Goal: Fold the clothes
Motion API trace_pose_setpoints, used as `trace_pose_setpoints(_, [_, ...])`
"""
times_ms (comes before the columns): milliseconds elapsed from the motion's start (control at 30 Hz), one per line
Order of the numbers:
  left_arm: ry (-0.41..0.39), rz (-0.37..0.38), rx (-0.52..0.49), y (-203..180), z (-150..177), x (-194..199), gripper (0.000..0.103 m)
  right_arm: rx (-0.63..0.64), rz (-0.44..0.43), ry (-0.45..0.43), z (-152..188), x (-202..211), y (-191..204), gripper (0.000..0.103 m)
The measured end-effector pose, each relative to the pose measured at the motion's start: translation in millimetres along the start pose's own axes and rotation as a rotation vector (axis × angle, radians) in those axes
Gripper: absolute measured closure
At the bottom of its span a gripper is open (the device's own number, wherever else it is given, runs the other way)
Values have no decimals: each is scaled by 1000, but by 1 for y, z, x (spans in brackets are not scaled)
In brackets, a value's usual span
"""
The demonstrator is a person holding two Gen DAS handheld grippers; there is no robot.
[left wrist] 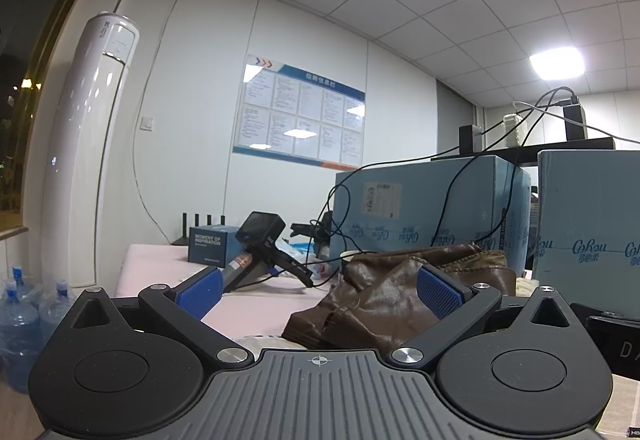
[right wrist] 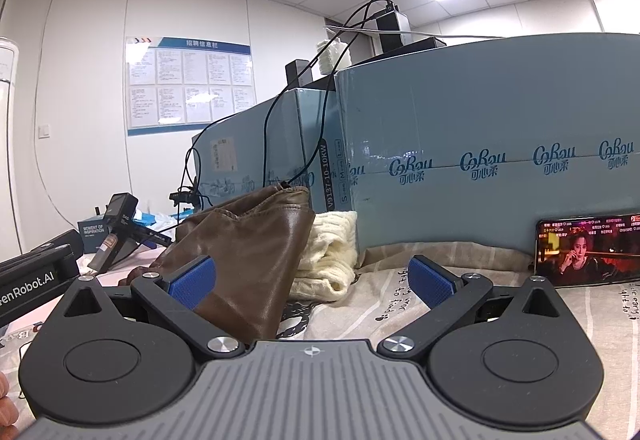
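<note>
A crumpled brown leather garment [left wrist: 384,292] lies in a heap on the table, just ahead of my open, empty left gripper [left wrist: 319,290]. In the right wrist view the same brown garment [right wrist: 256,244] sits ahead and left of my open, empty right gripper [right wrist: 312,282], with a cream knitted garment [right wrist: 332,252] bunched against it. A beige printed cloth [right wrist: 400,304] covers the surface under the right gripper. The left gripper's body [right wrist: 36,272] shows at the left edge of the right wrist view.
Large blue cardboard boxes [right wrist: 480,144] stand close behind the clothes, with black cables hanging over them. A phone [right wrist: 588,250] leans on a box at right. A spare handheld gripper [left wrist: 260,252] and a small blue box [left wrist: 210,244] lie on the pink table [left wrist: 160,268]. Water bottles [left wrist: 20,320] stand at left.
</note>
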State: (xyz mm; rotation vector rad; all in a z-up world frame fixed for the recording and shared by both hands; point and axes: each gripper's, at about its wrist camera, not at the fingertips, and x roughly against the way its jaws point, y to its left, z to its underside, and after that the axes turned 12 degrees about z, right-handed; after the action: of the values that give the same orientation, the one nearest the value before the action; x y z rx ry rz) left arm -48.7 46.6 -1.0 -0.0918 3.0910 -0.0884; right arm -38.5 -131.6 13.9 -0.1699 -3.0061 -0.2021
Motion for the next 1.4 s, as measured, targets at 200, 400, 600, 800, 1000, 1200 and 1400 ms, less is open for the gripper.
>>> trace_pose_setpoints(200, [-1, -2, 0, 0, 0, 1, 0, 0, 0, 2, 0, -1, 0, 0])
trace_pose_setpoints(400, [3, 0, 0, 0, 0, 1, 0, 0, -3, 4, 0, -2, 1, 0])
trace_pose_setpoints(600, [7, 0, 0, -1, 0, 1, 0, -1, -7, 7, 0, -2, 0, 0])
trace_pose_setpoints(800, [18, -2, 2, 0, 0, -2, 0, -2, -8, 9, 1, -2, 0, 0])
trace_pose_setpoints(1000, [20, -1, -2, 0, 1, -3, 0, -5, -9, 10, 1, -2, 0, 0])
trace_pose_setpoints(1200, [22, -1, -1, 0, 1, -3, 0, -6, -8, 12, 1, -2, 0, 0])
trace_pose_setpoints(1400, [24, -3, -1, 0, 1, -3, 0, -10, -7, 20, 0, -3, -1, 0])
